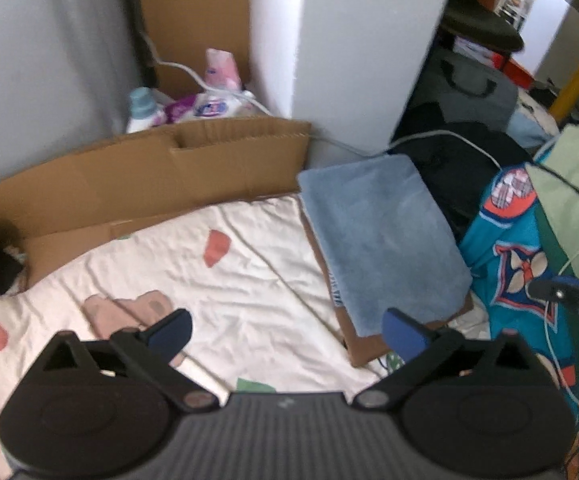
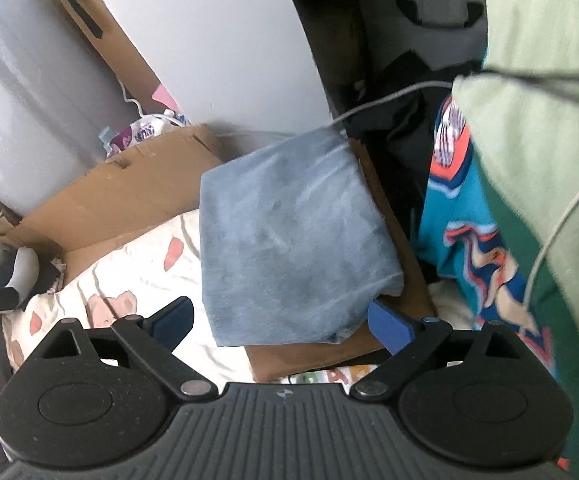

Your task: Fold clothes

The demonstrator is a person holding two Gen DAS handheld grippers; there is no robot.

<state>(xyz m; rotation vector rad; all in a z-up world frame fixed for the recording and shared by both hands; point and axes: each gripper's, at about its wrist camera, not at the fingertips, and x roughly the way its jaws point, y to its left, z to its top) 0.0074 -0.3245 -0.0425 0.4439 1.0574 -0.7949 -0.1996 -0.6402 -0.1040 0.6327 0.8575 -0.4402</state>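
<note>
surface: patterned bed sheet (image 1: 225,280) | on it: brown cardboard (image 2: 289,360) under folded blue towel (image 2: 289,232)

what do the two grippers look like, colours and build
Both look alike. The left gripper and right gripper each have a dark grey ribbed body, two round black discs at the sides, black linkage bars with silver pivot pins, and blue pads on the fingers. A thin white cable trails beside the right one.

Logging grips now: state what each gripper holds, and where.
Nothing. The left gripper and right gripper both stand open and empty above the folded blue garment.
</note>
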